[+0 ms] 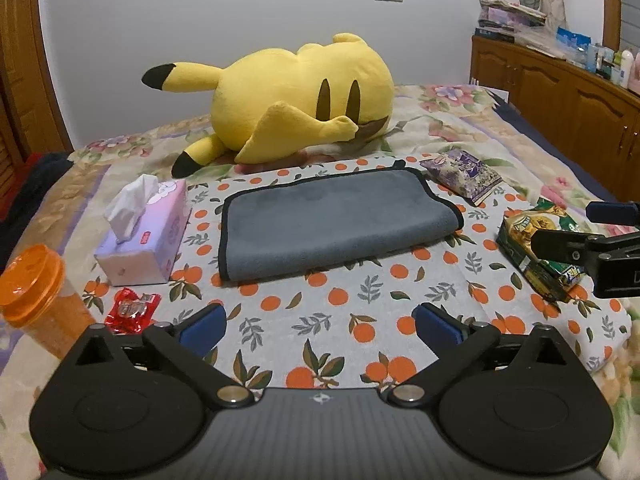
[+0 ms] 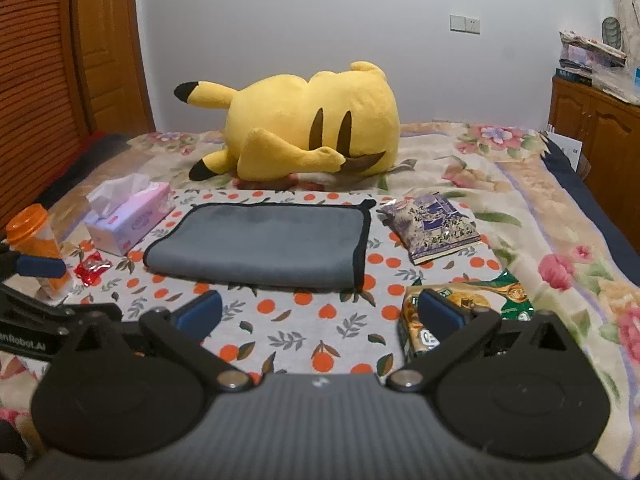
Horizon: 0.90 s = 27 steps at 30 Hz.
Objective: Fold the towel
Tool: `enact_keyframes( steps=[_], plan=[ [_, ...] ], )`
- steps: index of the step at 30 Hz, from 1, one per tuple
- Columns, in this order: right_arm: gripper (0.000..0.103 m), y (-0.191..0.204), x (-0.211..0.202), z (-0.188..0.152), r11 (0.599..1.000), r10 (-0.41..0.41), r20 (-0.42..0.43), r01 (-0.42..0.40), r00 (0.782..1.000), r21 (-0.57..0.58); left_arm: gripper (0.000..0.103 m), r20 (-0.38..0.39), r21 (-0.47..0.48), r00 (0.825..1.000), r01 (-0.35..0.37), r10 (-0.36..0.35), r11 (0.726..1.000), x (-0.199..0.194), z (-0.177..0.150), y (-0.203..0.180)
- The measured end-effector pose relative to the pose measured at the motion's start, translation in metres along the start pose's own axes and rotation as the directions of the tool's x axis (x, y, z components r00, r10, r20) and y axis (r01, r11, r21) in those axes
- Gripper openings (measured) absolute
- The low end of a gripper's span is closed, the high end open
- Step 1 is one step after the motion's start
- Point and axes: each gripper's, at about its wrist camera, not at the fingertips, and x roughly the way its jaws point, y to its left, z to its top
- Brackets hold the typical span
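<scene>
A grey towel with black edging lies folded in a flat rectangle on an orange-print cloth spread on the bed; it also shows in the right wrist view. My left gripper is open and empty, held short of the towel's near edge. My right gripper is open and empty, near the towel's front right side. The right gripper's fingers show at the right edge of the left wrist view, and the left gripper's fingers show at the left edge of the right wrist view.
A pink tissue box, an orange-lidded jar and a red candy wrapper lie left of the towel. A purple snack bag and a green snack bag lie right. A yellow plush toy lies behind. A wooden cabinet stands right.
</scene>
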Motion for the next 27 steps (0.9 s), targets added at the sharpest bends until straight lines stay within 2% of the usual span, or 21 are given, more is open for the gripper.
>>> enact_keyframes(
  steps=[27],
  plan=[
    [0.103, 0.012, -0.078, -0.015, 1.000, -0.024, 0.053, 0.024, 0.998, 0.001, 0.103, 0.057, 0.001, 0.998, 0.011, -0.011, 1.000, -0.091, -0.022, -0.018]
  ],
)
